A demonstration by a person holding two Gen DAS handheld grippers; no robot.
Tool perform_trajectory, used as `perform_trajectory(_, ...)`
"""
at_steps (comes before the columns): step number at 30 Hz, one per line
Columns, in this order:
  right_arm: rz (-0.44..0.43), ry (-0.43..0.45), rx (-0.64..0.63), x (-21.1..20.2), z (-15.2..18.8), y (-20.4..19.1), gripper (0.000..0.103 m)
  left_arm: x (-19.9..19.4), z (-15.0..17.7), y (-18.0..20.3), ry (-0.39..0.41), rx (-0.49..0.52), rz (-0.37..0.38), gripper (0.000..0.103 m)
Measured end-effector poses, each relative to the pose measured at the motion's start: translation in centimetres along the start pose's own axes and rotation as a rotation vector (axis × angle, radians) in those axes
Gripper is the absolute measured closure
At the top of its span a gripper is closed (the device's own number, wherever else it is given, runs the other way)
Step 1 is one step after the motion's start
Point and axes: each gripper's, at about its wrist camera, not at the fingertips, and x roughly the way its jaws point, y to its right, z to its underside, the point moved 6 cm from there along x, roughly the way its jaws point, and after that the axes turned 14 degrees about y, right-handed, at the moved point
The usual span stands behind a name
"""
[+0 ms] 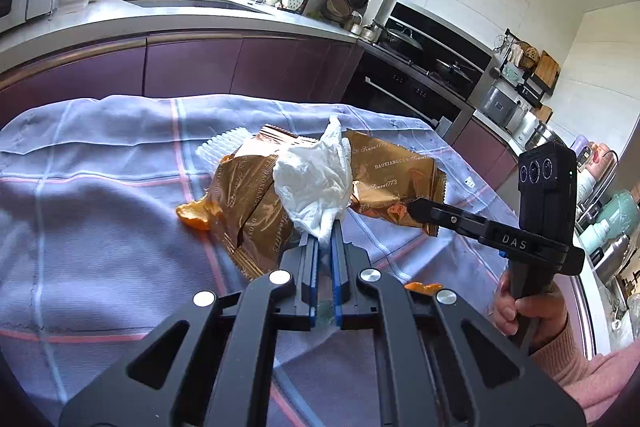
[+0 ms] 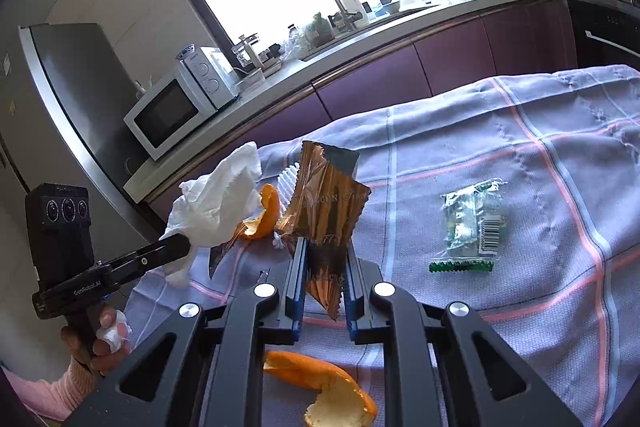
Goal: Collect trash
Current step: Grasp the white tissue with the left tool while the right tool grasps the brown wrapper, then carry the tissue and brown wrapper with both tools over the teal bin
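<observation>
Left claw [image 1: 325, 227] around crumpled tissue [image 1: 314, 179]

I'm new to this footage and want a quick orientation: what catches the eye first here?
The left gripper pinches a crumpled white tissue above the checked cloth. The right gripper is shut on a gold wrapper, held up off the cloth. Orange peel lies just under the right gripper, and a clear green packet lies alone to its right.
</observation>
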Motion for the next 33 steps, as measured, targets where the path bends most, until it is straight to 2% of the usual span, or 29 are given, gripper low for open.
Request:
perform_trajectory(9,-0.061,0.009,-0.080,0.3,-1.0,-3.9,0.088,-8.8,1.0,-2.3,0.069,-0.030,0.027,0.097)
perform_trajectory(14,-0.113,-0.006,-0.117,1.2,-0.7,-6.6,0.088,-12.7,1.4,-3.8,0.109,-0.051,0.003,0.097)
perform_trajectory(23,-0.216,-0.075,-0.163,4.1,1.1,-11.6,0.088,-17.3,1.0,-7.5,0.164,-0.071,-0.087,0.097)
perform_trajectory(33,-0.366,-0.161,-0.253,7.4,3.3,-19.1,0.088,-23.5,0.0,-11.9,0.242,-0.090,-0.245,0.097)
